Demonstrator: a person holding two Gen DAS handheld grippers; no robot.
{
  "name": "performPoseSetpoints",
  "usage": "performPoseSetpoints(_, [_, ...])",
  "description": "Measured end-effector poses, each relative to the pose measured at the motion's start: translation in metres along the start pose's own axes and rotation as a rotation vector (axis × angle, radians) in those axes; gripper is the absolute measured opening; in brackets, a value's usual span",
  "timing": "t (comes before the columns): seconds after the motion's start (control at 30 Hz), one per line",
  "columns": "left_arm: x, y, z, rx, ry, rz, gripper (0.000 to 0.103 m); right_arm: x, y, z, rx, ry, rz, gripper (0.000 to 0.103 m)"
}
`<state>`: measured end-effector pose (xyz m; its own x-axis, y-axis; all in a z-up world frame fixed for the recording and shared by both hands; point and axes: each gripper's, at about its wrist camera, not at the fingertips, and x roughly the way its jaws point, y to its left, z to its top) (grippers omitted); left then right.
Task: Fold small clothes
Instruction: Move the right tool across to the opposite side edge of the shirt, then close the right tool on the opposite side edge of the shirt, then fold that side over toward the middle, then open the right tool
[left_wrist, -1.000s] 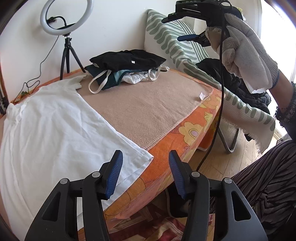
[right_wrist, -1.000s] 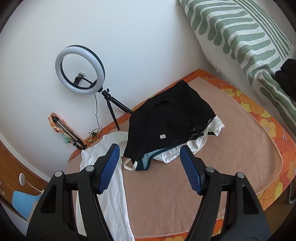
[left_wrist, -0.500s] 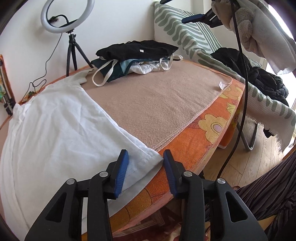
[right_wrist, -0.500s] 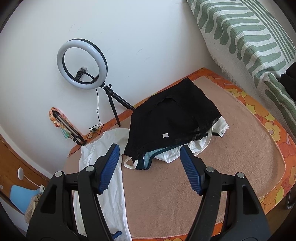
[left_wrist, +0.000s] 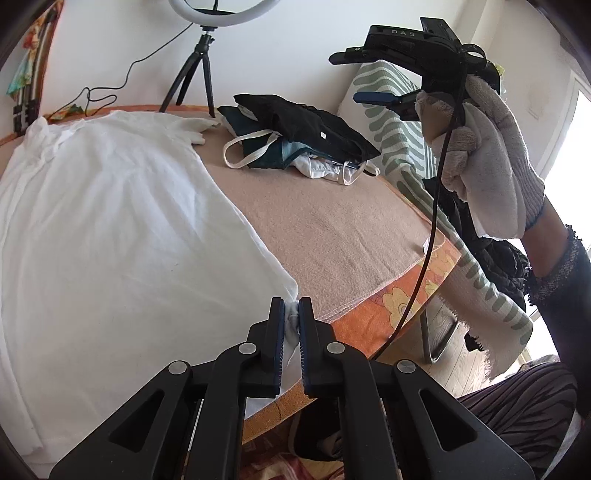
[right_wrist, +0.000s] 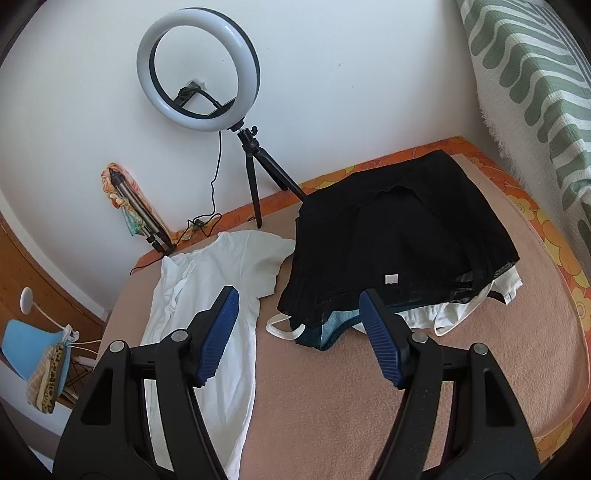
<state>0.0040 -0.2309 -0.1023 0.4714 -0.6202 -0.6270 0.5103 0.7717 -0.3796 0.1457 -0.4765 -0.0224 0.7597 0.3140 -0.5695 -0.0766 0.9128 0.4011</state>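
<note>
- Left wrist view: white shirt (left_wrist: 110, 229) lies flat on the tan blanket (left_wrist: 332, 229), beside the clothes pile (left_wrist: 295, 140).
- Left gripper (left_wrist: 291, 325) jaws pinch the shirt's corner at the bed edge.
- Right gripper (right_wrist: 299, 332) jaws are spread, raised above the pile.

Left gripper (left_wrist: 291, 334) jaws went from wide open to clamped on shirt (left_wrist: 110, 236) corner at bed edge; camera closer.

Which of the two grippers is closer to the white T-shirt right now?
Left. The left gripper is shut on the near corner of the white T-shirt. The right gripper is open and held up in the air, above the bed and away from the shirt.
</note>
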Motion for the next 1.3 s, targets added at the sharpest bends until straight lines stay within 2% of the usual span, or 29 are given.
performPoseSetpoints(0.1, [-0.002, 0.008, 0.003, -0.049, 0.002, -0.04, 0.006, 0.031, 0.024, 0.015, -0.055, 0.044, 0.028, 0.071])
performPoseSetpoints(0.23, [-0.006, 0.016, 0.006, -0.077, -0.005, -0.067, 0.006, 0.083, 0.056, 0.041, -0.146, 0.094, 0.02, 0.07])
performPoseSetpoints(0.37, [-0.007, 0.021, 0.006, -0.087, -0.006, -0.079, 0.006, 0.155, 0.072, 0.061, -0.172, 0.176, -0.033, 0.061])
performPoseSetpoints(0.57, [-0.005, 0.034, 0.007, -0.105, -0.001, -0.083, 0.006, 0.25, 0.069, 0.061, -0.199, 0.307, -0.139, 0.058])
performPoseSetpoints(0.73, [-0.004, 0.04, 0.006, -0.107, -0.001, -0.091, 0.006, 0.285, 0.056, 0.06, -0.204, 0.335, -0.21, 0.056])
performPoseSetpoints(0.93, [-0.005, 0.046, 0.005, -0.125, -0.005, -0.104, 0.006, 0.303, 0.048, 0.054, -0.21, 0.393, -0.235, 0.056])
performPoseSetpoints(0.97, [-0.005, 0.047, 0.004, -0.127, -0.006, -0.103, 0.006, 0.303, 0.049, 0.053, -0.225, 0.386, -0.236, 0.054])
performPoseSetpoints(1.03, [-0.006, 0.048, 0.004, -0.133, -0.006, -0.104, 0.006, 0.302, 0.051, 0.053, -0.243, 0.375, -0.252, 0.028])
performPoseSetpoints(1.07, [-0.006, 0.048, 0.004, -0.135, -0.007, -0.105, 0.006, 0.301, 0.052, 0.054, -0.239, 0.375, -0.25, 0.01])
performPoseSetpoints(1.13, [-0.008, 0.049, 0.003, -0.142, -0.015, -0.113, 0.006, 0.297, 0.054, 0.055, -0.241, 0.369, -0.244, 0.005])
performPoseSetpoints(1.3, [-0.016, 0.049, 0.0, -0.136, -0.036, -0.108, 0.006, 0.276, 0.068, 0.07, -0.22, 0.316, -0.208, 0.003])
